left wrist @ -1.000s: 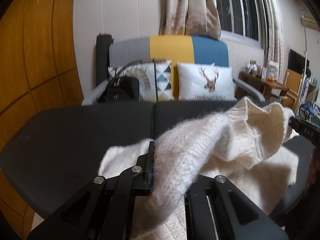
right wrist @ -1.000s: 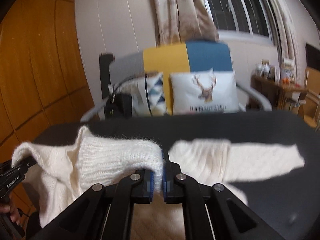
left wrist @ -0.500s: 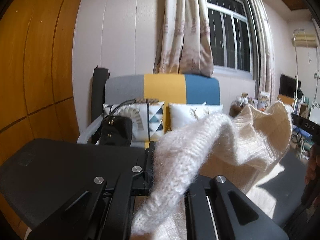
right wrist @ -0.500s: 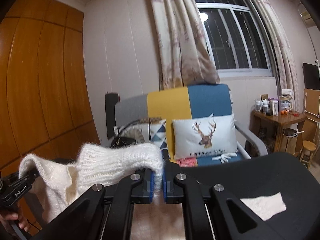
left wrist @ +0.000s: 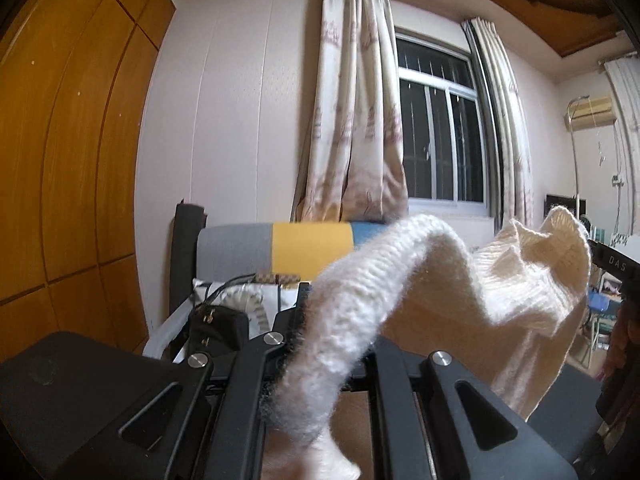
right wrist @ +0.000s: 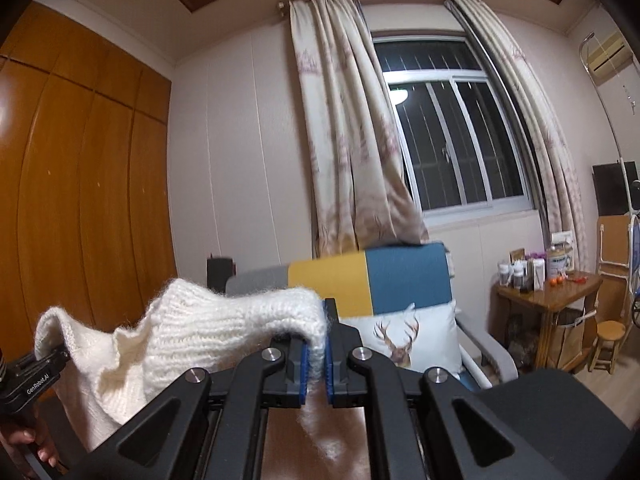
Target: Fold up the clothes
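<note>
With the left gripper (left wrist: 320, 332) and right gripper (right wrist: 316, 354) each clamped on the white knit sweater (right wrist: 224, 328) held aloft between them above the dark table (right wrist: 560, 400), keep both corners level and taut, though its hanging hem is probably hidden below

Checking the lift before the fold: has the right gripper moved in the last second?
Yes. The right gripper, shut on the sweater, has risen: the deer pillow sits lower in its view.

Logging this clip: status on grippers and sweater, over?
Left gripper shut on sweater. Right gripper shut on sweater too. Sweater strung between them above the table. Nothing in the way.
</note>
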Demonstrator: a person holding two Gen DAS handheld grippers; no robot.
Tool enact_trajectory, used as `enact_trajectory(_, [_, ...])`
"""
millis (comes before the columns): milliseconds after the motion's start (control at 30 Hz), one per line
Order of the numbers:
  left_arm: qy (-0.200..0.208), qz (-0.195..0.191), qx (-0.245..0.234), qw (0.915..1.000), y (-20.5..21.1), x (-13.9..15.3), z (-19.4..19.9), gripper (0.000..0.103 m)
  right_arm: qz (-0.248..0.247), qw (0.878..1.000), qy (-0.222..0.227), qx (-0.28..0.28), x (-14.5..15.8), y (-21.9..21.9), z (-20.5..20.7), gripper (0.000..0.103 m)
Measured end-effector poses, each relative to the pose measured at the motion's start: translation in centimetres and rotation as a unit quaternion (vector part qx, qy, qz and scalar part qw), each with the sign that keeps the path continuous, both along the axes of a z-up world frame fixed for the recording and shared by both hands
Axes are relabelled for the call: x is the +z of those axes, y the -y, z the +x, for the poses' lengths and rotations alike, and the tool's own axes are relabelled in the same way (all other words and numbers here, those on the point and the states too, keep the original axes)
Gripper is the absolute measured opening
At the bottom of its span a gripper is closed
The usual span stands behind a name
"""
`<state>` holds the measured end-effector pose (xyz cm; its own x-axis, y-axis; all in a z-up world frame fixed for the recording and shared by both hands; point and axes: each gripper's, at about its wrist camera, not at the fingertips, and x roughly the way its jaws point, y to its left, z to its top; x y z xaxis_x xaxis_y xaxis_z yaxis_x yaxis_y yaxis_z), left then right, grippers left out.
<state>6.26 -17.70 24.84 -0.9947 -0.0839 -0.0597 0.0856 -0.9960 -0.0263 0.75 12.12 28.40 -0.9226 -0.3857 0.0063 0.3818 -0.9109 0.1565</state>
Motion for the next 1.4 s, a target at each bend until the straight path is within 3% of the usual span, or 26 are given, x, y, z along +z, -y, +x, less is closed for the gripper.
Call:
enact_trajectory(233, [-0.039,0.007,-0.015,0.9991,-0.6,3.7,1.6,0.006,-0.01,0.999,-0.053,0.006,4.9,-0.9,2.7,0.005])
enact_trajectory(367, [-0.062,0.0,-0.024,0.9978,-1.4,5.8,2.6,0.006,-0.031,0.998,-0.057,0.023,7.1,-1.2,3.0,0.005])
enact_trajectory(600, [-0.088,-0.01,-0.058,0.9944,-4.1,8.6,3.5,0.006,-0.032,0.993,-0.098,0.062,10.9,1.1,5.0,0.004])
enact_trajectory(900, [-0.121,-0.025,-0.1,0.9873,-7.6,12.3,4.6,0.007,-0.078,0.978,-0.088,0.17,13.9,4.1,6.8,0.005])
enact_trajectory(1033, [-0.121,-0.001,-0.115,0.986,-8.0,12.8,4.7,0.007,-0.105,0.972,-0.064,0.201,13.6,4.2,6.2,0.005])
enact_trajectory(1133, [-0.111,0.022,-0.115,0.9869,-8.0,11.6,4.0,0.007,-0.101,0.974,-0.045,0.196,12.0,4.3,4.9,0.005])
enact_trajectory(1267, [-0.057,0.016,-0.094,0.9938,-8.6,7.7,0.7,0.007,-0.09,0.978,0.015,0.187,8.4,4.7,1.5,0.005])
enact_trajectory(1400, [0.026,0.05,-0.095,0.9939,-8.0,1.7,-4.9,0.007,-0.065,0.98,0.106,0.158,2.1,5.8,-3.8,0.005])
